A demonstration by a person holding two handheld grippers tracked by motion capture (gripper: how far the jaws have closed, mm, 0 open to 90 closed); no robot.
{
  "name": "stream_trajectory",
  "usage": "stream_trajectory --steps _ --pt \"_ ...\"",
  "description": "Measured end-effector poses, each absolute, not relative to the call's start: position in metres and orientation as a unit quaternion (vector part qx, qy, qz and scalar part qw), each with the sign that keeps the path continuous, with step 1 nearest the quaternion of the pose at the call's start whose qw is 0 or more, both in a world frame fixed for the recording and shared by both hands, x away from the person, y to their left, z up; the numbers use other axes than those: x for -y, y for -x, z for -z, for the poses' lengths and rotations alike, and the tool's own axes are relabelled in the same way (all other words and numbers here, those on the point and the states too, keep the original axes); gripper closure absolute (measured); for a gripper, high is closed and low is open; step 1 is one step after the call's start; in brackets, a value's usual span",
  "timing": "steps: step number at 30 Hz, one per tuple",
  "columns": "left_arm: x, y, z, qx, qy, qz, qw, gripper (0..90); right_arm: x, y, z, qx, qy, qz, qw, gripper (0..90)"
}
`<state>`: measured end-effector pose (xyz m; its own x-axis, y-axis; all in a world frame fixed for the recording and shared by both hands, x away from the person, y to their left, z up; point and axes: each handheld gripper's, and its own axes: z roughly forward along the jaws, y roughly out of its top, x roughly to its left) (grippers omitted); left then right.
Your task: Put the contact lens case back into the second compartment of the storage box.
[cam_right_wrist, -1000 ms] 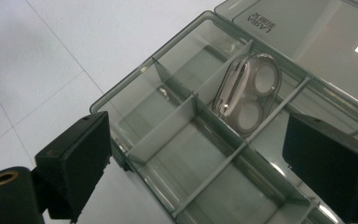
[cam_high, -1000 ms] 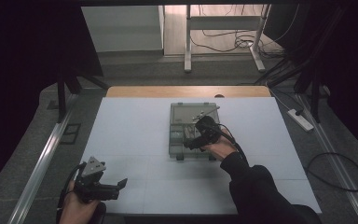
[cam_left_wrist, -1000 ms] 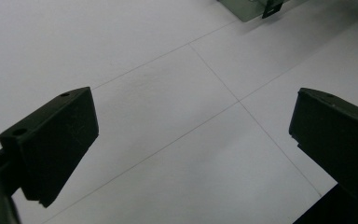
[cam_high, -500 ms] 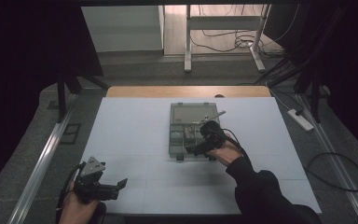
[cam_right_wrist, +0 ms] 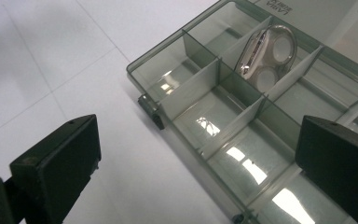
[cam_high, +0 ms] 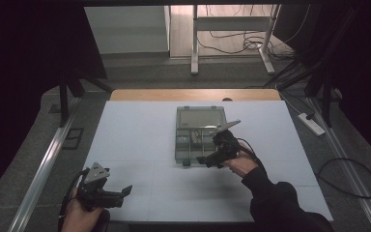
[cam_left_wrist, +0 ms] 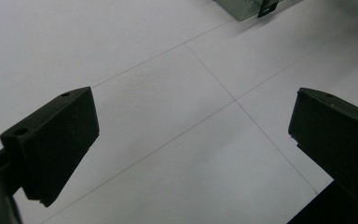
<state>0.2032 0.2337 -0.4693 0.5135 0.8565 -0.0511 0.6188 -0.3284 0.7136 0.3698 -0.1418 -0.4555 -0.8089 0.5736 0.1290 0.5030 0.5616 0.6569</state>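
Hovering over the near edge of one clear compartment box (cam_high: pixel 199 131) on the white counter (cam_high: pixel 140 145), the right claw (cam_high: pixel 206 159) has just been opening; nothing sits between its jaws. One metal clip (cam_right_wrist: pixel 265 56) lies in a compartment just beyond. The left claw (cam_high: pixel 125 191), well apart at the near-left corner, gapes empty.

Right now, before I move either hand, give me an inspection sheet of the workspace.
Surface: white table, faint grid lines.
Job's things: compartment box, lid open; silvery metal piece leans in one compartment.
Clutter: nothing seen.
Grippers: right gripper over the box's near corner, jaws open, just widened, nothing between them; left gripper open over bare table.
Cables: one trails from each gripper.
Surroundings: power strip and cables on floor.
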Motion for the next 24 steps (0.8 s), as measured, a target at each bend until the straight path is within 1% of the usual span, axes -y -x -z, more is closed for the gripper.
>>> stream_trajectory --steps 9,24 --pt "-0.233 -0.203 0.469 -0.463 -0.797 -0.171 0.348 1.8 0.154 -0.361 0.453 -0.880 -0.299 -0.367 0.037 0.0" --pt "-0.233 -0.203 0.469 -0.465 -0.796 -0.173 0.346 1.9 0.172 -0.345 0.451 -0.877 -0.296 -0.376 0.048 0.0"
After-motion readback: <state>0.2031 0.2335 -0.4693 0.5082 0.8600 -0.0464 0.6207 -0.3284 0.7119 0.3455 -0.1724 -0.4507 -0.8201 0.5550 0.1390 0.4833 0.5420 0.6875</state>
